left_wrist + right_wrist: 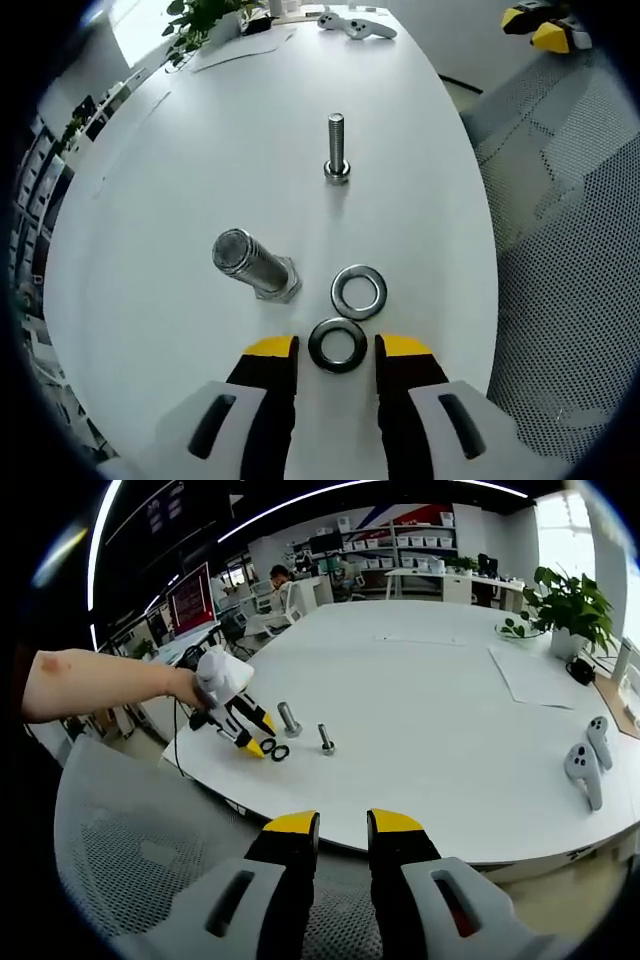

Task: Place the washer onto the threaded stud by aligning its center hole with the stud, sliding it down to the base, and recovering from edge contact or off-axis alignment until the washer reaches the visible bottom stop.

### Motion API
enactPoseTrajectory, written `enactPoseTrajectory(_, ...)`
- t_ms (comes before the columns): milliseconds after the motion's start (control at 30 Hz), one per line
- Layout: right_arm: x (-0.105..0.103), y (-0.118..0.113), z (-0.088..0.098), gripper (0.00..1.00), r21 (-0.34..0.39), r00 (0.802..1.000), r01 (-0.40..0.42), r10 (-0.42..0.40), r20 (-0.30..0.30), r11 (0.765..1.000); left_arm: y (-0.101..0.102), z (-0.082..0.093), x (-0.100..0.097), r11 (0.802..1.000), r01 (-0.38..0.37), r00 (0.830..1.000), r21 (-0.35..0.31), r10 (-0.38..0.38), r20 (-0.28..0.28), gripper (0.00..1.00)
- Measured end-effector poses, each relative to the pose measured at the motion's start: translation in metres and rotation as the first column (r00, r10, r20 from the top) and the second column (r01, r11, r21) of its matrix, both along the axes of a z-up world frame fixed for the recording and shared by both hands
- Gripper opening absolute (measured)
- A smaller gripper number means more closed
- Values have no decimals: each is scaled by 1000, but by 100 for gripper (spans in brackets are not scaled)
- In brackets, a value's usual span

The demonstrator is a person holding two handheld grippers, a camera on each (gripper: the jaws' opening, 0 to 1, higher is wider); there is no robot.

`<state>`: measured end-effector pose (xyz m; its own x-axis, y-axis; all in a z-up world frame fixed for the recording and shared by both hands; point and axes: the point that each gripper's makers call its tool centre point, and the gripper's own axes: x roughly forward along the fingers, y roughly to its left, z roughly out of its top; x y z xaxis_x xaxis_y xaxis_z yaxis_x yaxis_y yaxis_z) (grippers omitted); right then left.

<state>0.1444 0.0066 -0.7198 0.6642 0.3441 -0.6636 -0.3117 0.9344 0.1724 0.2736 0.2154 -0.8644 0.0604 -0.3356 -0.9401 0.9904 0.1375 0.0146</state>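
Observation:
Two steel washers lie flat on the white table [180, 180]. The nearer washer [337, 344] sits between the yellow-tipped jaws of my left gripper [337, 348], which is open with a small gap on each side of it. The second washer [359, 290] lies just beyond. A slim threaded stud [336, 140] stands upright farther off. A thicker bolt [255, 265] stands on its hex head to the left. In the right gripper view, my right gripper [343, 823] is open and holds nothing, off the table edge, and a hand holds the left gripper [262, 748] by the washers [280, 751], the stud [326, 739] and the bolt [289, 719].
A grey mesh chair [560, 280] stands beside the table's right edge and shows again as the chair [140, 860] below my right gripper. White game controllers [585, 760] and sheets of paper [540, 675] lie on the far side, with a potted plant [570, 605] behind.

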Motion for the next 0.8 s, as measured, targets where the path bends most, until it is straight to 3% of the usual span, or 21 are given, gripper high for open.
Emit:
enactPoseTrajectory(167,0,0,1,22,2,1000,1,-1,3,1000,-2,0,-6,998,70,998,5,-70,5,24)
enactPoseTrajectory(433,1,0,1,22,6,1000,4,-4,10,1000,-1,0,-5,998,55,998,-3,-55,13,21)
enactPoseTrajectory(533,1,0,2,22,7,1000,3,-3,10,1000,-3,1,-1,999,-10,1000,-38,10,5,21)
enactPoseTrajectory(800,1,0,2,22,8,1000,2,-2,11,1000,2,1,2,997,-68,998,-22,68,-3,27)
